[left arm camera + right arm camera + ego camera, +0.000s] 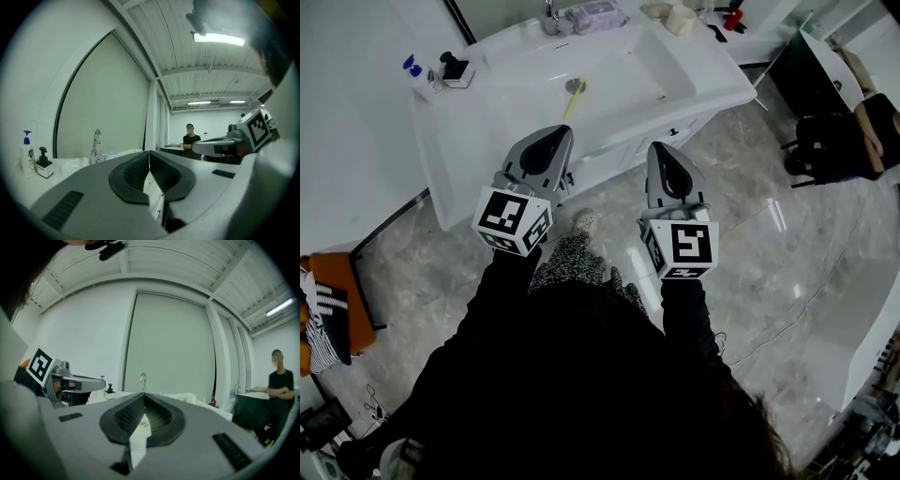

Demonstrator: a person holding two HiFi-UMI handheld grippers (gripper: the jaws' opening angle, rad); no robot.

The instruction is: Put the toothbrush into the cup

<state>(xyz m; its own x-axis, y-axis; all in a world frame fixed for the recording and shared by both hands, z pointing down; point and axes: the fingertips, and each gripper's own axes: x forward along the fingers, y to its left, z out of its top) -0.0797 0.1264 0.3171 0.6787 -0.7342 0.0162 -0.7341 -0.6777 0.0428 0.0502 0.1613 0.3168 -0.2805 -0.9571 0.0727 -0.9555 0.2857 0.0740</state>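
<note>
White is the sink [712, 89], and a yellow toothbrush [571, 100] is seen lying in its bowl, next to the drain. A soap bottle [413, 70] with a blue top and a black pump pot [453, 67] are set on its left corner. What looks like a pale cup [680, 19] is set at the back right, well apart from the toothbrush. The left gripper [560, 134] and right gripper [658, 150] are held in front of the sink, jaws pressed together on nothing.

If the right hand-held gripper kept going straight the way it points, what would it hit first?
Probably the sink: the right hand-held gripper, shut, aims across it at the faucet. Whether it clears the front rim is unclear.
</note>
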